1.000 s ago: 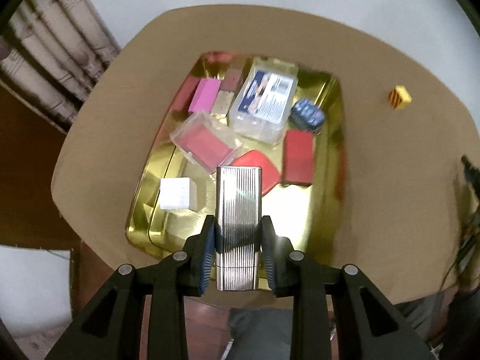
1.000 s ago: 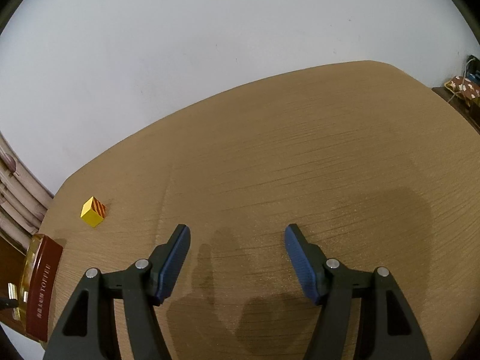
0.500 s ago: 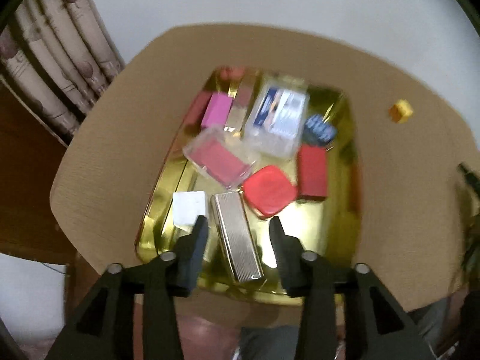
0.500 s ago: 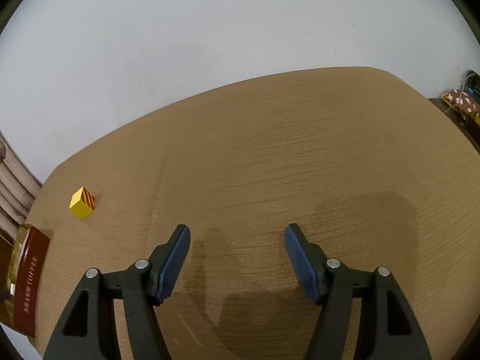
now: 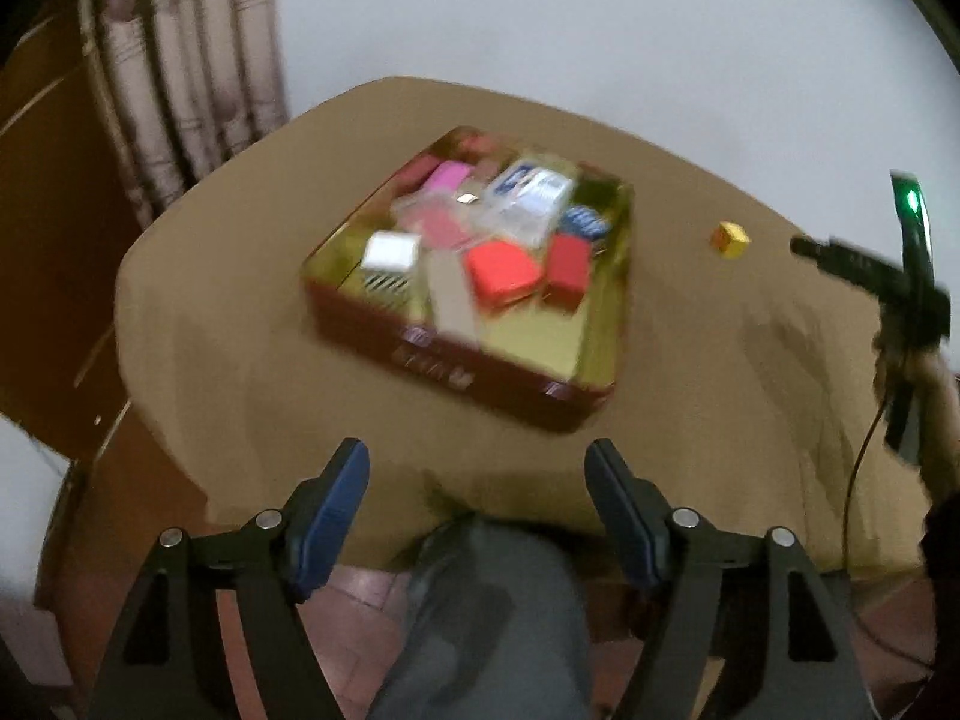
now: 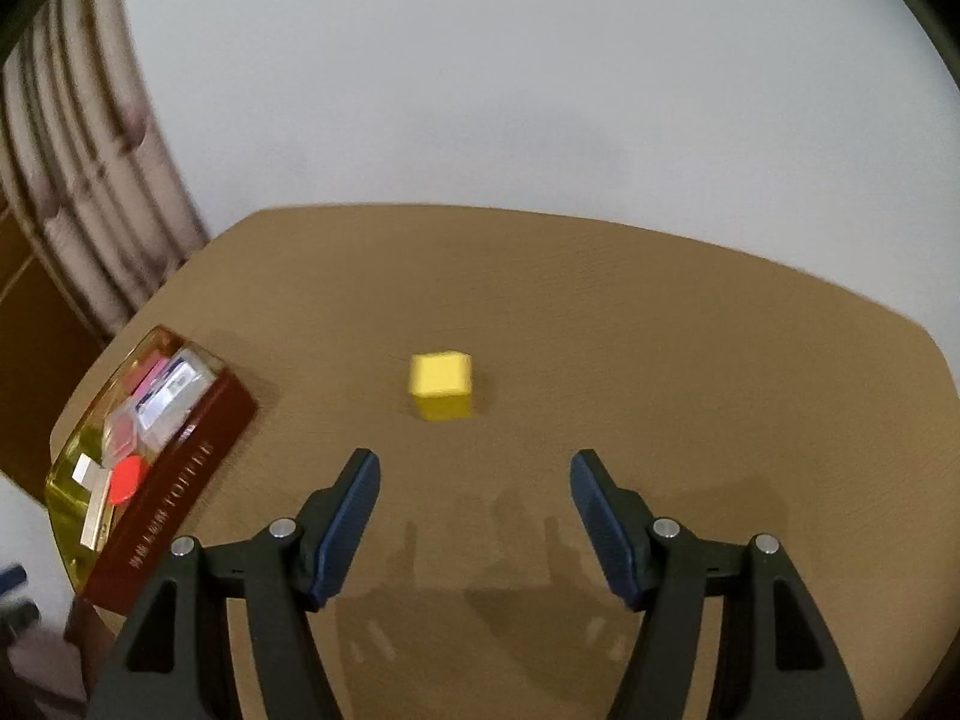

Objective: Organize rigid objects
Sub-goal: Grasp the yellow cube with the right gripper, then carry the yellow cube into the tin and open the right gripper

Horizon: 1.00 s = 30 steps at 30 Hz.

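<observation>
A gold-lined red tin [image 5: 456, 369] sits on the round brown table and holds several small boxes, among them a silver ribbed case [image 5: 451, 299], a red square box [image 5: 501, 273] and a white cube [image 5: 390, 252]. My left gripper [image 5: 477, 492] is open and empty, pulled back over the table's near edge. A yellow cube [image 6: 441, 384] lies alone on the table, just ahead of my open, empty right gripper [image 6: 474, 504]. The cube also shows in the left wrist view [image 5: 729, 238], right of the tin. The tin shows at the left of the right wrist view [image 6: 180, 480].
A curtain [image 5: 180, 90] hangs behind the table at the left. The other hand-held gripper [image 5: 888, 288] and its cable are at the right edge of the left wrist view. A grey-clad knee [image 5: 492, 600] is below the table edge.
My left gripper let go of the silver case into the tin, opened and pulled back. My right gripper turned left, so the yellow cube now lies straight ahead of it.
</observation>
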Each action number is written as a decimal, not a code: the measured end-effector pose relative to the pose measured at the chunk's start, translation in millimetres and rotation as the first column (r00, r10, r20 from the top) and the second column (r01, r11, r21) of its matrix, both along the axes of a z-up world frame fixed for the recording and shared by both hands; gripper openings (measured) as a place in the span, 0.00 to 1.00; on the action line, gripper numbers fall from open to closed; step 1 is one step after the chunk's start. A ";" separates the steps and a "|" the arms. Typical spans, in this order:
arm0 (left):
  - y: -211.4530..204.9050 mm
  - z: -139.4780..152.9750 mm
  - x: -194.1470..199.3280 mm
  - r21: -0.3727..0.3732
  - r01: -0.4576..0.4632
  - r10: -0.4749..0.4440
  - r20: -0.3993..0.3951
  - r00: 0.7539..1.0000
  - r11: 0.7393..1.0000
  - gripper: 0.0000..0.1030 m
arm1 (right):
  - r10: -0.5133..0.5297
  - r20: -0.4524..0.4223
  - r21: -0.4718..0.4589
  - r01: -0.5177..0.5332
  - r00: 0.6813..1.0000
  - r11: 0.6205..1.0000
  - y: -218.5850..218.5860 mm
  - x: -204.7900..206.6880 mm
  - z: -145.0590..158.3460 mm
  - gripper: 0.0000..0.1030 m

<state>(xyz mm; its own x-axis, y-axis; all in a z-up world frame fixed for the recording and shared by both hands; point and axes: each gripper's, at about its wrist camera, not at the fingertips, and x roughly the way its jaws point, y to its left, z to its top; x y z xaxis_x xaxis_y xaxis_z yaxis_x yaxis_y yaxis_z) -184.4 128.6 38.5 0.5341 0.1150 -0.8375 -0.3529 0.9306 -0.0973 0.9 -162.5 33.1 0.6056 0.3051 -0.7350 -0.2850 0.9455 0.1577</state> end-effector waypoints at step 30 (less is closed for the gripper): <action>32.3 -29.1 -7.5 0.100 -0.102 0.107 -0.050 0.993 0.990 0.69 | 0.221 -0.090 0.136 -0.208 0.971 0.969 138.4 32.4 3.5 0.29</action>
<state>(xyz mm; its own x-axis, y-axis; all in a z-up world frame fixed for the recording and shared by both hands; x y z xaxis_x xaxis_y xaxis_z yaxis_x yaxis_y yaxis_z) -191.9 160.9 9.4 0.4682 0.2498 -0.8476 -0.4512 0.8923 0.0137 33.3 -24.1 36.6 0.4383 0.5125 -0.7384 -0.4548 0.8351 0.3096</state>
